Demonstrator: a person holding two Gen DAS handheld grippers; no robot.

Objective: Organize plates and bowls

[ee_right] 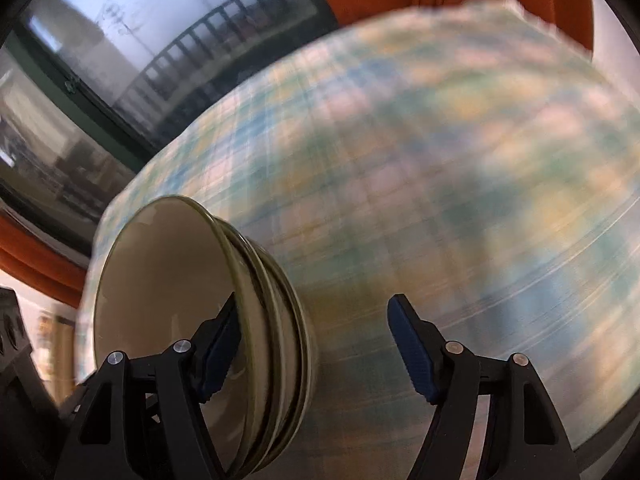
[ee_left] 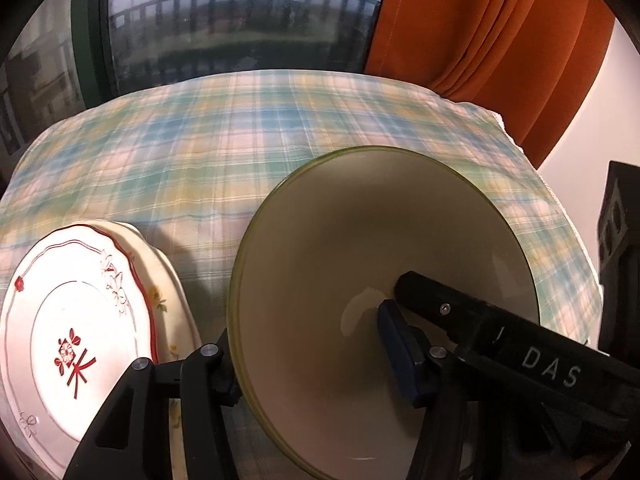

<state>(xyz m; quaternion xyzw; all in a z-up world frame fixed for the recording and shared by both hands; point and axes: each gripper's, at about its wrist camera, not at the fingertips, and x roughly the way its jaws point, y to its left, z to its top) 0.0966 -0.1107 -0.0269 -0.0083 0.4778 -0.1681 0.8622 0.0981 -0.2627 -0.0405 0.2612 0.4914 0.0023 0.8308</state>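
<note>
Bowls [ee_right: 192, 320] are seen nested in a stack of olive-rimmed, cream-lined shells on the plaid tablecloth [ee_right: 460, 160], at the lower left of the right wrist view and just ahead of that tool. The rim of the topmost bowl [ee_left: 380, 280] is straddled by the left gripper [ee_left: 312, 360]: one blue pad [ee_left: 400, 352] is placed inside the cream hollow, the other finger [ee_left: 212, 372] is set outside the wall, by the rim's edge; the jaws are seen only partly parted, and whether the pads are truly pressed onto the rim cannot be told. A second black finger [ee_left: 460, 312], stamped with pale letters, is also seen reaching into the same bowl from the right. In the right wrist view the right gripper [ee_right: 316, 344] is held with jaws parted wide; its left pad [ee_right: 220, 348] is placed inside the top bowl close to the rim, its right pad [ee_right: 412, 356] is left well apart over bare cloth, so nothing is clamped. Just beside the stack, on the left of the left wrist view, two plates are stacked: a white plate [ee_left: 60, 340] with red trim and a red flower motif is laid on a cream floral plate [ee_left: 168, 300]. Beyond the table, a window [ee_left: 240, 20] with a railing outside and an orange curtain [ee_left: 480, 32] are made out. The cloth in the right view is heavily smeared by blur.
</note>
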